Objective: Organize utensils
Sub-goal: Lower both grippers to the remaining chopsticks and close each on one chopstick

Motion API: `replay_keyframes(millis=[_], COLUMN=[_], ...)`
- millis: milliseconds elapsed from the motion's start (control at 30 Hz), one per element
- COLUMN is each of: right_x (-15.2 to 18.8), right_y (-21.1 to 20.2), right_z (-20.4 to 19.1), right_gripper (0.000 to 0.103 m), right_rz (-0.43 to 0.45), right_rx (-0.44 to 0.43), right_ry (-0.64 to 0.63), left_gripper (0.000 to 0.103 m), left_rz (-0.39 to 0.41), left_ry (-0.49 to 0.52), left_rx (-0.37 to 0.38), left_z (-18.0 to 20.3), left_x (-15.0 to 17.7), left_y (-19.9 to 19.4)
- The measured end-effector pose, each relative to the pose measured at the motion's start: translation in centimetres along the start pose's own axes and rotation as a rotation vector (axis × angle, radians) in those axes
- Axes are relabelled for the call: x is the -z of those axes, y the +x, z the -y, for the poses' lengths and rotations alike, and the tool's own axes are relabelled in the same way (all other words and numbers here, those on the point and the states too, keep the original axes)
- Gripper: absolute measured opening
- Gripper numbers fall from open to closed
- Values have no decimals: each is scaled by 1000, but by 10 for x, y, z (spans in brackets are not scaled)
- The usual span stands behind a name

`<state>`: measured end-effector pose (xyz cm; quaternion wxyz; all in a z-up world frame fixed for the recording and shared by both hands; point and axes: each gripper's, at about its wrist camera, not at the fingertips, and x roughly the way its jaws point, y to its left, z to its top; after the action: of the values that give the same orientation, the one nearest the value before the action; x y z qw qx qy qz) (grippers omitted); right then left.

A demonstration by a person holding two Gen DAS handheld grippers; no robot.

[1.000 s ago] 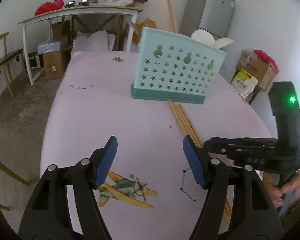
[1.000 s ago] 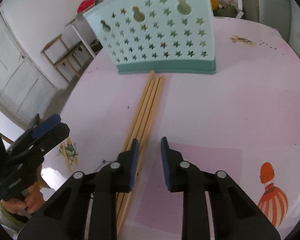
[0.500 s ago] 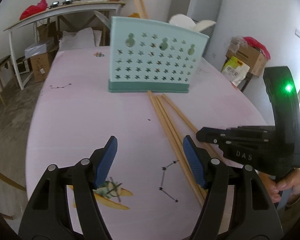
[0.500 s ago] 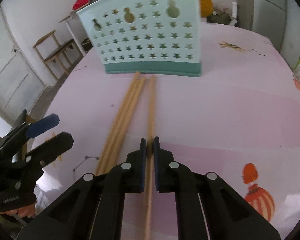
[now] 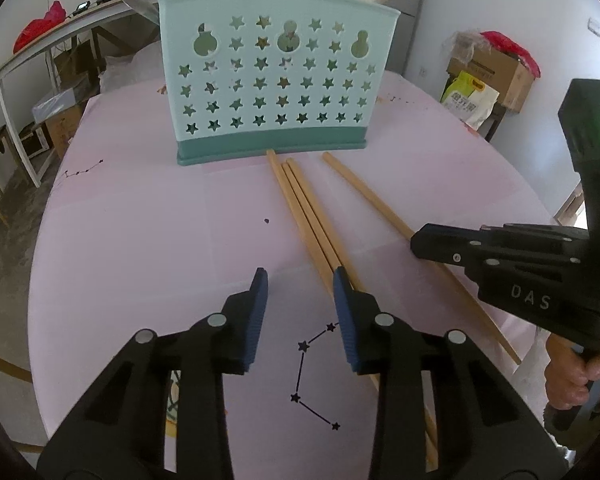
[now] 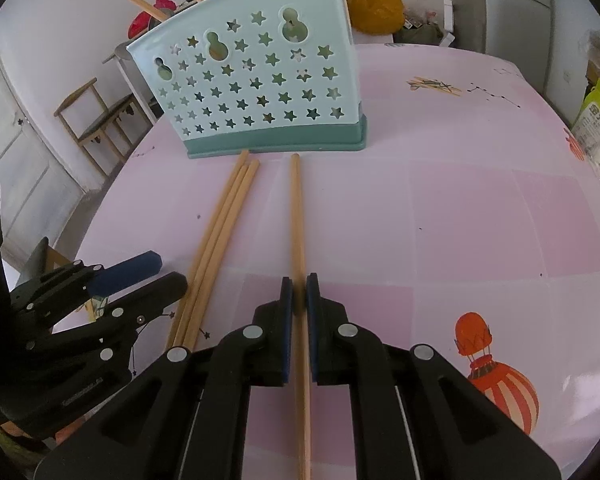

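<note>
Right wrist view: right gripper [image 6: 296, 296] is pinching one round wooden chopstick [image 6: 297, 216] — left gripper [image 5: 300, 292], jaws just narrowing, is holding nothing beside three more [image 5: 304, 208].

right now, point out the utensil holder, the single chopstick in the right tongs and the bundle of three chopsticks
utensil holder [image 5: 276, 80]: left wrist view, star-holed front wall
single chopstick [image 6: 297, 216]: right wrist view, mid shaft ahead of the pads
bundle of three chopsticks [image 6: 224, 216]: right wrist view, middle stick's shaft
</note>
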<state>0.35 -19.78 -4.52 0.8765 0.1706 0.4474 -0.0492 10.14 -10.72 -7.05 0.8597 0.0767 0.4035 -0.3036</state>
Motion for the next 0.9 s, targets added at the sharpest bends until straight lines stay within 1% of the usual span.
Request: replay_keyframes(millis=[200,333,500,700,767,800,900], right_x=[1,1,1,-1,-1,-1,-1], right_y=[1,1,1,1,1,1,1], right_z=[1,2,3,5,6,6,6], right_gripper=[7,7,7,7,7,7,7], right_rz=[6,5,3,-2,-4,-5,-3], right_rx=[-8,-11,-17,-23,-25,-26,-31], right_ry=[2,10,32,51,52,51,46], left_gripper=[32,31,31,16,8,6,5], left_rz=[-8,-28,-48,-58,-59,-59,-57], left_ry=[4,8,11,-6,-14,-19,-32], left_rx=[1,-1,-23,-54,-65,-71,-85], left_z=[2,6,6,0,-3,-4,-7], left_x=[-4,-8,-14,-18,-18,-18,-17], left_y=[3,7,11,13,12,12,10])
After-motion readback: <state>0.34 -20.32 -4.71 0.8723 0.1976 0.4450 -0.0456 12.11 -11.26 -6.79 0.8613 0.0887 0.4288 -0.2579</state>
